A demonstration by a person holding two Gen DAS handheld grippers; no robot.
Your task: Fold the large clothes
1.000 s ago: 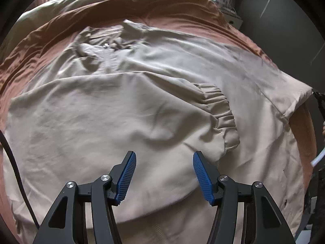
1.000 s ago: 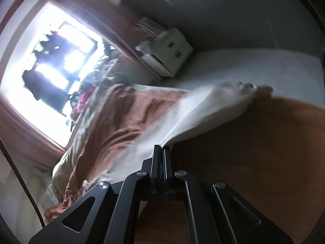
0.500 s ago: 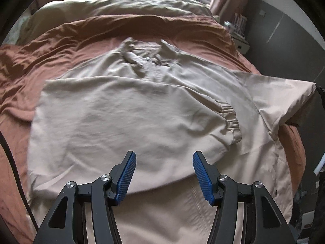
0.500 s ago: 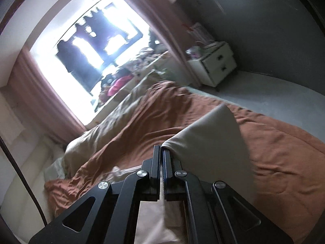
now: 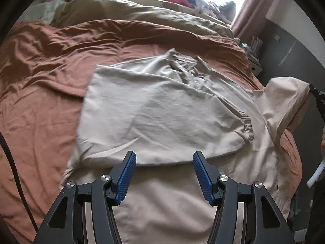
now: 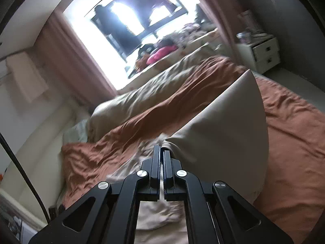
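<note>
The beige jacket [image 5: 162, 109] on the bed [image 5: 40, 81] looks light, limp; right claw [image 6: 161, 152] pinches its raised corner; left claw [image 5: 163, 174] gapes empty.

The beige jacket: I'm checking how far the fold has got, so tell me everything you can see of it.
The beige jacket is thin, wrinkled cloth lying collar-away on the rust-brown bed cover. One sleeve, with its gathered elastic cuff, is already folded across the chest. The other side is lifted off the bed, pinched in the shut right gripper. The left gripper hovers open above the hem, touching nothing.
</note>
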